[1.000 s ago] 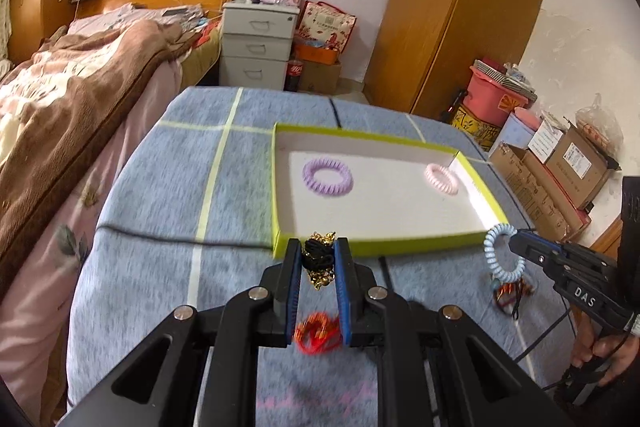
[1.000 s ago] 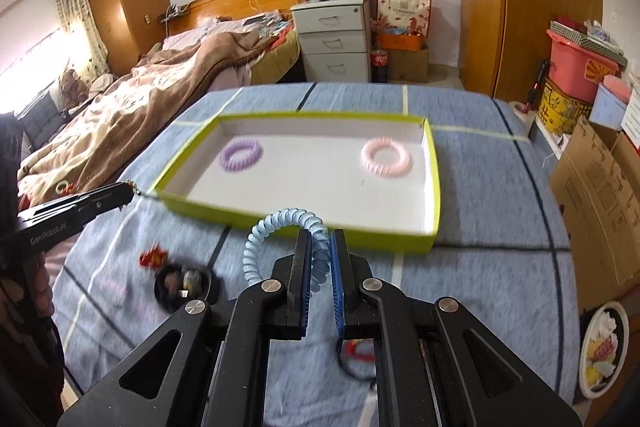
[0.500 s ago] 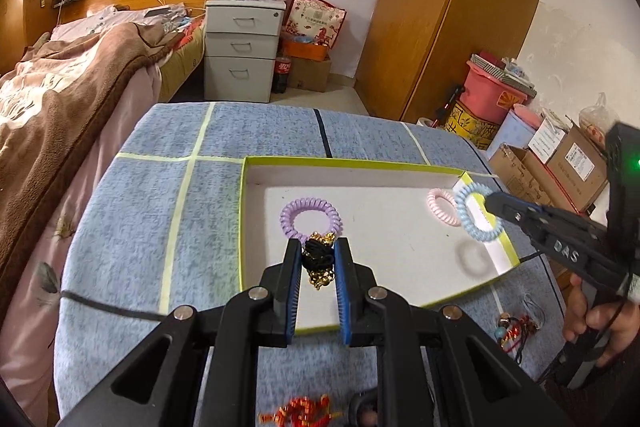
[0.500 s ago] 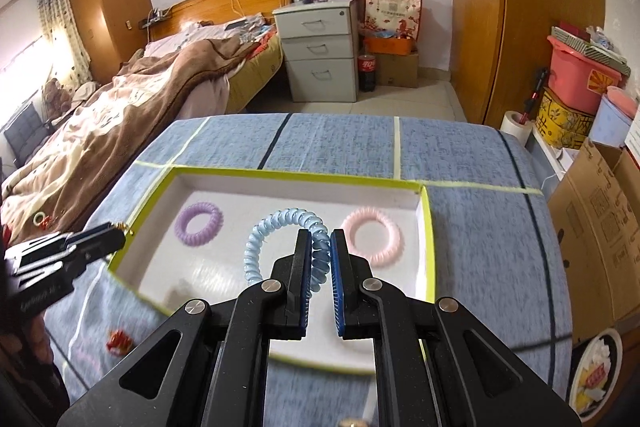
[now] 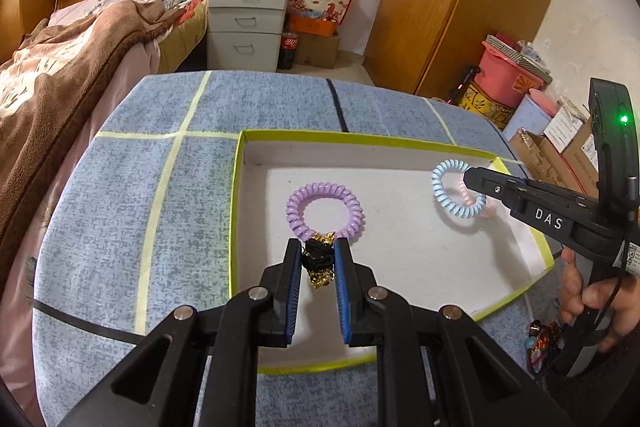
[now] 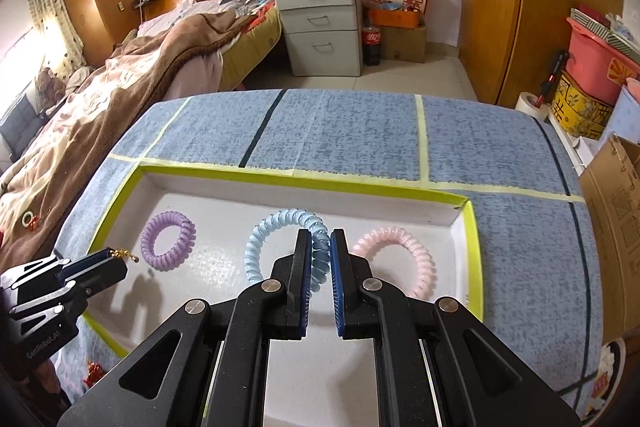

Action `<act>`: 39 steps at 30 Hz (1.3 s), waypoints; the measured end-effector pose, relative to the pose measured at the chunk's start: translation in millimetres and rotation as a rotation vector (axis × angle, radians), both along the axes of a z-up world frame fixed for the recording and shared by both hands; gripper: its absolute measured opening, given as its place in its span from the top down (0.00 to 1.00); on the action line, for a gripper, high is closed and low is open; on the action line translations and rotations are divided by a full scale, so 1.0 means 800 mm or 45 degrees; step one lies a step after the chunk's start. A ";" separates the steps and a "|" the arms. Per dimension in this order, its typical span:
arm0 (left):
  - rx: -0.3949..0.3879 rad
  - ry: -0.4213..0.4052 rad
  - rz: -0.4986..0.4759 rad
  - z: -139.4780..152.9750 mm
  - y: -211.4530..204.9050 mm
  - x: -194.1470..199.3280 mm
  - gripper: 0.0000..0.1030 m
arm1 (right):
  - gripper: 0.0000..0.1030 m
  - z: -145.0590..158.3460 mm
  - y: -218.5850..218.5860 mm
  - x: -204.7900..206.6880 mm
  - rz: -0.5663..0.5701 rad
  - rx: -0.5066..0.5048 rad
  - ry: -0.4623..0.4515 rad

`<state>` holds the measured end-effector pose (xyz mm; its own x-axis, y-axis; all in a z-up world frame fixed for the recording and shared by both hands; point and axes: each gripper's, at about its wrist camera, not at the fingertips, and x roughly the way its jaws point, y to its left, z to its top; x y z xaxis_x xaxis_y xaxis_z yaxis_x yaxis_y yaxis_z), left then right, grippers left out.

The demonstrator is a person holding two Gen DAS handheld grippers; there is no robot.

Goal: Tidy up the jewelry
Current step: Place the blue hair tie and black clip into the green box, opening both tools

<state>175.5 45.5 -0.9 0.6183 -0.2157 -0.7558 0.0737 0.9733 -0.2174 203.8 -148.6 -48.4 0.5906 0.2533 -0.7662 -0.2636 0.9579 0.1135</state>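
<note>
A shallow white tray with a lime-green rim (image 5: 236, 211) is seen lying on a surface covered with a blue cloth (image 6: 360, 123) crossed by pale yellow and dark lines. The left tool (image 5: 317, 259) is held above the near-left part of the tray, its blue-padded fingers pinched on a small bundle of black cord and gold chain (image 5: 318, 261), which hangs between them just in front of a purple spiral hair tie (image 5: 325, 211) lying flat on the tray floor. The right tool (image 6: 320, 259) is held over the middle of the tray, its fingers pressed on a light blue spiral hair tie (image 6: 280, 227), which is gripped at its right side and stands out to the left of the fingers, raised off the tray floor, where a shadow is cast beneath it. A pink spiral hair tie (image 6: 400, 259) is seen lying flat in the right part of the tray, just beside the right tool's tip. In the left wrist view the right tool is seen from the side with a person's hand (image 5: 592, 299) wrapped round its handle. Small red ornaments (image 6: 93, 373) are left on the cloth outside the tray's near edge. A bed with a brown blanket (image 6: 120, 87) and a grey drawer unit (image 6: 320, 27) are visible beyond the surface.
</note>
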 end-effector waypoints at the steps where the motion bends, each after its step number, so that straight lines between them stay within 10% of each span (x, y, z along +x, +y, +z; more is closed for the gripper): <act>1: 0.009 -0.006 0.001 0.000 -0.001 0.000 0.84 | 0.91 -0.002 0.001 0.002 -0.002 -0.009 0.002; 27: 0.025 0.024 -0.003 -0.014 -0.008 0.009 0.73 | 0.89 -0.024 0.001 0.012 0.001 -0.068 0.048; 39: 0.010 -0.022 0.007 0.004 -0.003 -0.011 0.60 | 0.69 -0.010 -0.003 -0.008 0.005 -0.016 0.023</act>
<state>166.8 43.2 2.1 0.6323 -0.2063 -0.7467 0.0721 0.9754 -0.2085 197.3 -151.1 -56.4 0.5755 0.2457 -0.7800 -0.2651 0.9583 0.1063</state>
